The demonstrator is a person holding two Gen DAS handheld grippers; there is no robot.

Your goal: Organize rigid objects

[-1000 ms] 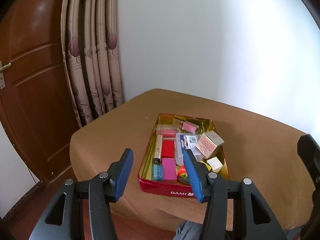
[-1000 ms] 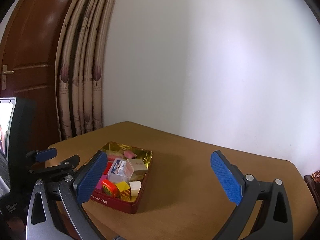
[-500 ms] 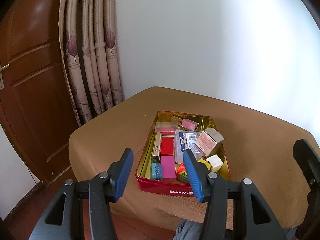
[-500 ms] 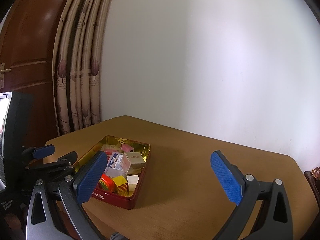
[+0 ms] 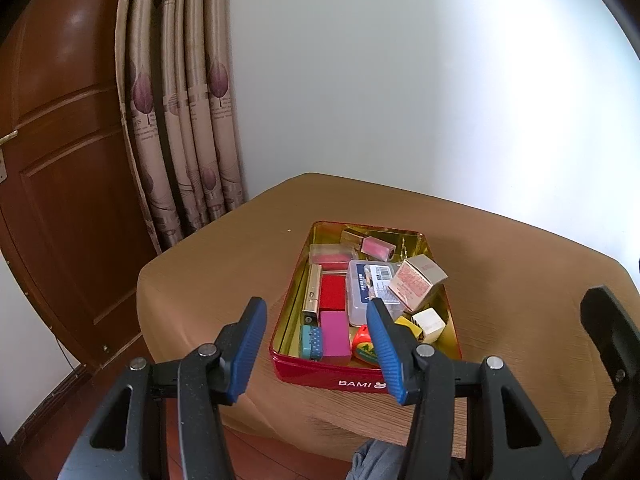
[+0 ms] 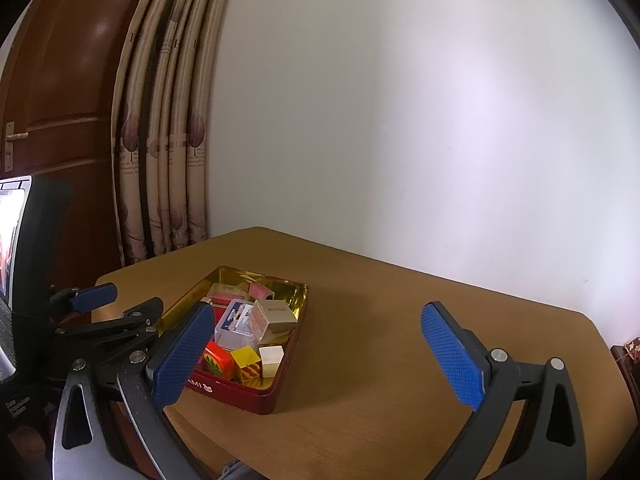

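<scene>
Your left gripper (image 5: 316,344) has its fingers (image 5: 246,344) apart and empty at lower centre; right gripper (image 6: 320,356) fingers gape wider, also empty. Beyond them the red tin (image 5: 320,374) of small boxes sits on the brown worktop (image 5: 224,264), curtain (image 5: 180,120) upper left.
</scene>
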